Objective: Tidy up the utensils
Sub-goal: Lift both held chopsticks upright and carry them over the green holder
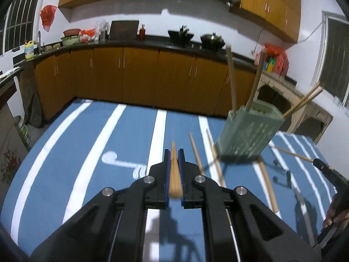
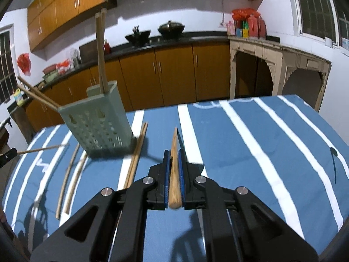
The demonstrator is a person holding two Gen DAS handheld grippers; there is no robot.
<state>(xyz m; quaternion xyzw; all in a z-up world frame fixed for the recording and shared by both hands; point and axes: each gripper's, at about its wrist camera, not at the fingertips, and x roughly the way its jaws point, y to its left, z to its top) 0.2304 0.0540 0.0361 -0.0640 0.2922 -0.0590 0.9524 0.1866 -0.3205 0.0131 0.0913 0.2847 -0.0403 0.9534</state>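
Observation:
A pale green perforated utensil holder stands on the blue striped tablecloth, with several wooden chopsticks sticking out of it. It also shows in the right wrist view. My left gripper is shut on a wooden chopstick, held above the cloth left of the holder. My right gripper is shut on another wooden chopstick, right of the holder. Loose chopsticks lie on the cloth beside the holder, and others show in the right wrist view.
The table has a blue cloth with white stripes. Kitchen counter and orange cabinets run behind it. A cream wooden side table stands at the right. The other gripper's tip with its chopstick shows at the edge.

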